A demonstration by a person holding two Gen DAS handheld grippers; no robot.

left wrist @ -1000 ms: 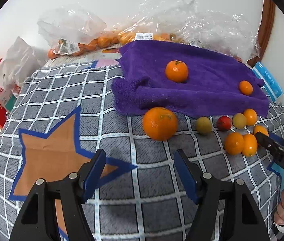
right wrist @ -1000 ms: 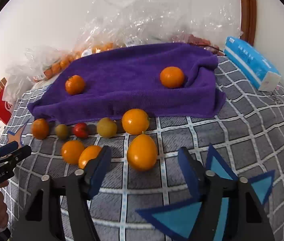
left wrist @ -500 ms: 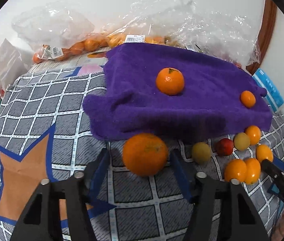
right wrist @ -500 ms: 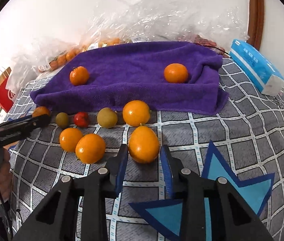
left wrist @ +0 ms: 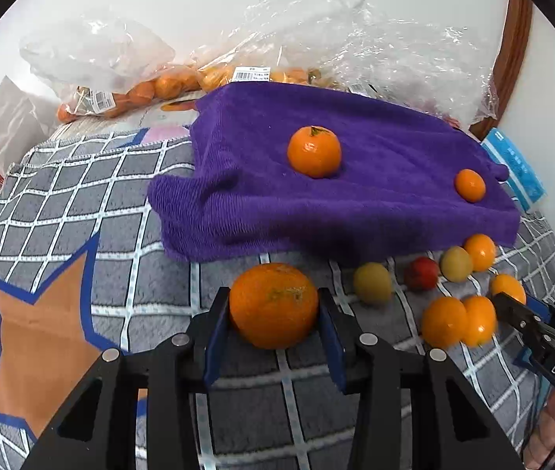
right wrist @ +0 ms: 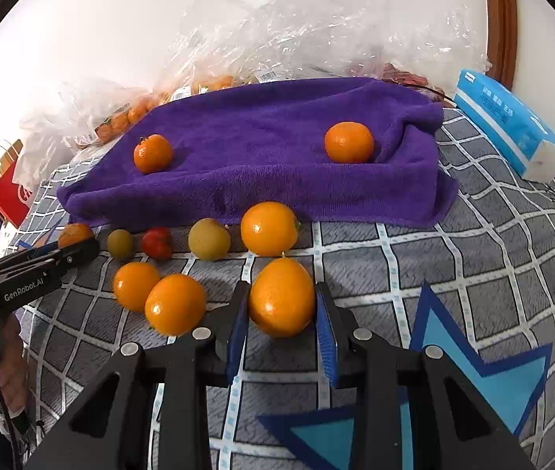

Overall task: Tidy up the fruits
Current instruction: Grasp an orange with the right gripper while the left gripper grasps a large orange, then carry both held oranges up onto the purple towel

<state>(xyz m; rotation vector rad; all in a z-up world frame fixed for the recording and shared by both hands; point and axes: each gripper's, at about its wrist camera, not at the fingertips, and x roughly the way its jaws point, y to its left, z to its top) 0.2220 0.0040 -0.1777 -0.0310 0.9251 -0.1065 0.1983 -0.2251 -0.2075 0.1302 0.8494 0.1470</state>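
Note:
My left gripper (left wrist: 273,309) is shut on a large orange (left wrist: 274,304) that rests on the checked blanket, just in front of the purple towel (left wrist: 375,196). My right gripper (right wrist: 282,305) is shut on a smooth orange-yellow fruit (right wrist: 282,302) on the blanket. Two tangerines lie on the towel, one to the left (right wrist: 152,153) and one to the right (right wrist: 349,142). Several small fruits lie in a loose row in front of the towel: yellow-green ones (right wrist: 209,239), a red one (right wrist: 157,242) and orange ones (right wrist: 175,304). The left gripper also shows in the right wrist view (right wrist: 38,262).
Clear plastic bags of tangerines (left wrist: 152,90) lie behind the towel against the white wall. A blue tissue pack (right wrist: 508,125) lies at the right. A red paper bag (right wrist: 9,196) stands at the left edge. A brown wooden frame (right wrist: 500,19) rises at the back right.
Both grippers moved forward and their jaws closed: the left around the large orange, the right around the orange-yellow fruit.

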